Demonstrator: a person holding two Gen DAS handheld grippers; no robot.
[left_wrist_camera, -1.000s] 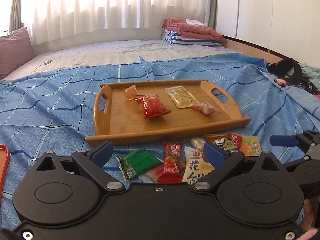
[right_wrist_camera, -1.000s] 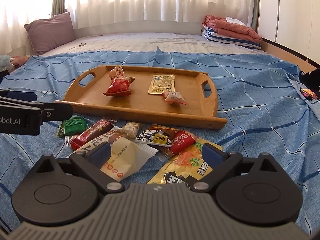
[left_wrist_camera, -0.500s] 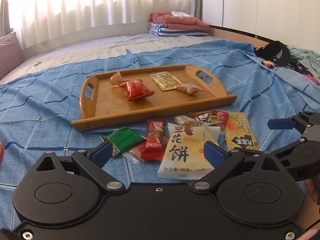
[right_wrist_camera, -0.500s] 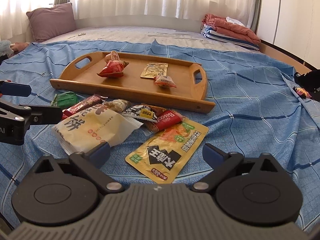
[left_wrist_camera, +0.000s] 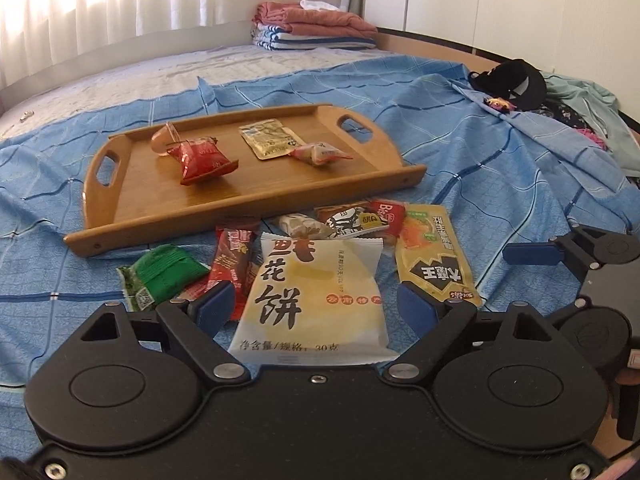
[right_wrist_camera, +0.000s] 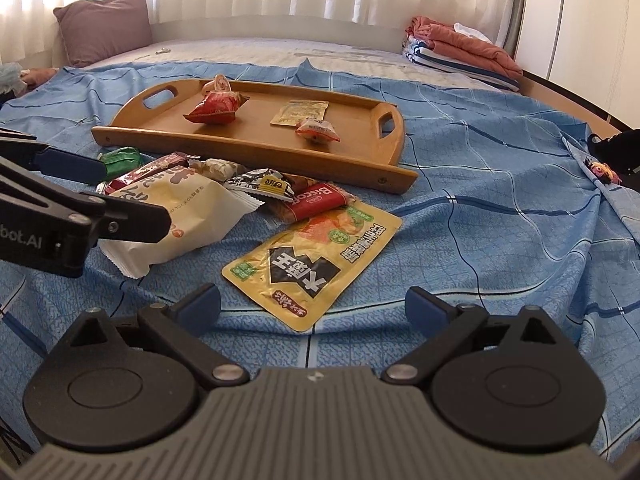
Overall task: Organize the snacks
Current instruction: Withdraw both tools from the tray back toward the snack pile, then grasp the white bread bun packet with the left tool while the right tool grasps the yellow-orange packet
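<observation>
- Left gripper (left_wrist_camera: pixel 312 306) low over the bed, jaws spread either side of the white pastry packet (left_wrist_camera: pixel 320 292); just been narrowing, packet between them, pads not yet pressing on it. Released, nothing held.
- Right gripper (right_wrist_camera: pixel 312 306) with jaws wide and empty, aimed at the yellow pouch (right_wrist_camera: pixel 316 256) lying flat on the blue sheet (right_wrist_camera: pixel 500 240).
- White pastry packet: puffed pillow wrap, likely light, film slick, contents probably crumbly. Best taken across the middle of its width with a gentle squeeze; crimped end seams would likely fold and slip.
- Yellow pouch: flat, limp, glossy. Hard to get under on soft bedding; near edge or a corner looks the likeliest hold.
- Loose pile sits on the sheet just in front of the wooden tray (left_wrist_camera: pixel 132 236); green packet (left_wrist_camera: pixel 164 272) and dark red bar (left_wrist_camera: pixel 234 256) beside the white packet, smaller wrappers behind.
- Tray already carries a red bag (left_wrist_camera: pixel 202 160), a tan sachet (left_wrist_camera: pixel 270 142) and a small pink-and-white packet (left_wrist_camera: pixel 320 154).
- Left wrist view: packet's full printed face and the green packet whole.
- Right wrist view: left gripper from the side, over the white packet, hiding part of the green one; also a purple pillow (right_wrist_camera: pixel 104 26), absent from the left view.
</observation>
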